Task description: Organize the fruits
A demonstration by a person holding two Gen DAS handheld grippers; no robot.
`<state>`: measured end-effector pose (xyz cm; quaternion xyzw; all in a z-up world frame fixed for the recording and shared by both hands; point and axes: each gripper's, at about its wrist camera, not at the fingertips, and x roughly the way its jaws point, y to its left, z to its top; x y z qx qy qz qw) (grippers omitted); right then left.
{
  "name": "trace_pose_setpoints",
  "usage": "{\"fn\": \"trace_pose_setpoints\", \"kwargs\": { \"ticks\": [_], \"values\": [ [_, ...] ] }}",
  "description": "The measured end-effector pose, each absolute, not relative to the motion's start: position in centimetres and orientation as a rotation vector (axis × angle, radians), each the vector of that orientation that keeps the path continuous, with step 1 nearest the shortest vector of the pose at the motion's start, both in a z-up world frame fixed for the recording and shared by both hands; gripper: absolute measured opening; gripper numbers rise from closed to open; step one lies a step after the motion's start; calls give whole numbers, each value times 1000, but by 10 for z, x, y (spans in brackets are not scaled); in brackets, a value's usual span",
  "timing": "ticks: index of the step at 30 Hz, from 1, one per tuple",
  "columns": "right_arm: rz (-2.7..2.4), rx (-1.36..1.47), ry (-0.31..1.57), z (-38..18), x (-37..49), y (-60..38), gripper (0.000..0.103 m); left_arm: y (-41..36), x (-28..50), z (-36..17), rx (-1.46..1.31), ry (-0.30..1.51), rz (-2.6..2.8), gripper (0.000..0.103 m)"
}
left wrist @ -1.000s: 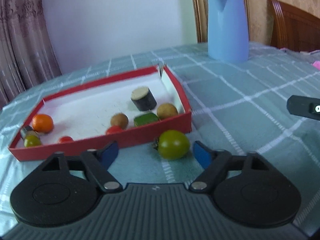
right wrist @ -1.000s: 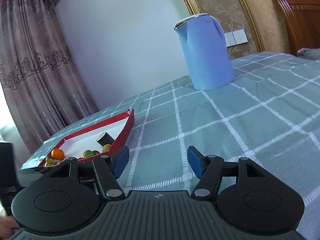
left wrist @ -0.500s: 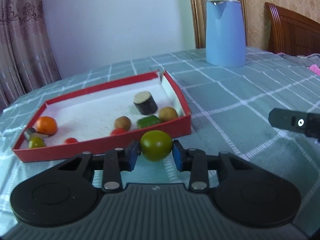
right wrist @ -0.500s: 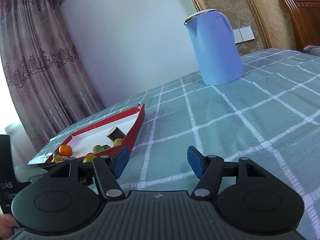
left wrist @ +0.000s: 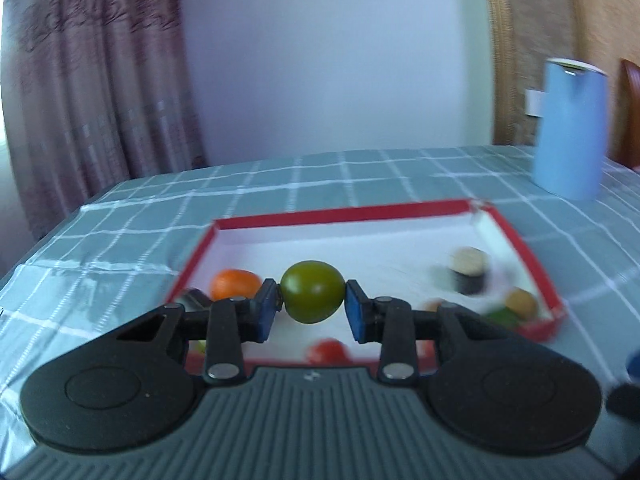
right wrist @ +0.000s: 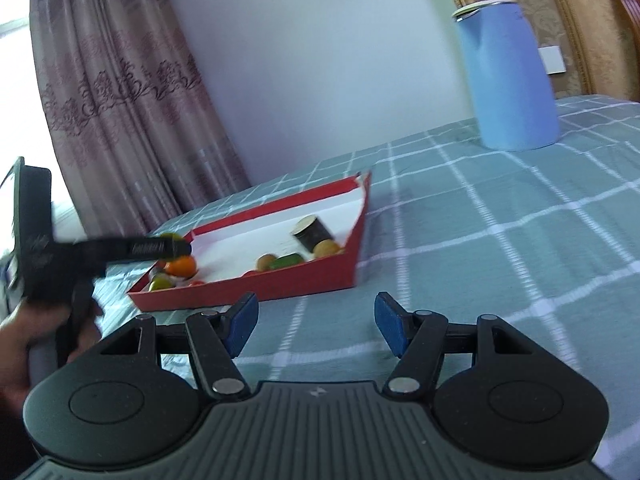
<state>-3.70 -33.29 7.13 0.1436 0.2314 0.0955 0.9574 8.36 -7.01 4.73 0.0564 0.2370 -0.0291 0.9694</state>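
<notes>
Left gripper [left wrist: 312, 308]: clamped on the green tomato [left wrist: 312, 297], above the red tray [left wrist: 340, 213].
Right gripper [right wrist: 316, 326]: fingers apart, nothing between them.

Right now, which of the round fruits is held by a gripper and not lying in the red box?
The green tomato, clamped between the left gripper's blue pads above the red box. The orange fruit and the brown ones lie inside it.

The left gripper [left wrist: 312, 307] has its fingers clamped together on something, while the right gripper [right wrist: 315, 325] fingers stand apart.
</notes>
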Motion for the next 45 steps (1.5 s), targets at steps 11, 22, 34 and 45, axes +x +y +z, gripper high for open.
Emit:
{"fn": "trace_pose_setpoints", "kwargs": {
  "ticks": [11, 22, 34, 45],
  "values": [
    [223, 271, 517, 68, -16, -307, 64, -37, 124, 35, 74, 521, -7, 34],
    [244, 238, 533, 68, -9, -284, 64, -33, 110, 40, 84, 467, 2, 83],
    [151, 118, 512, 71, -9, -249, 77, -16, 61, 51, 81, 405, 39, 103],
    [147, 81, 502, 73, -18, -225, 80, 7, 20, 51, 19, 417, -12, 103]
  ]
}}
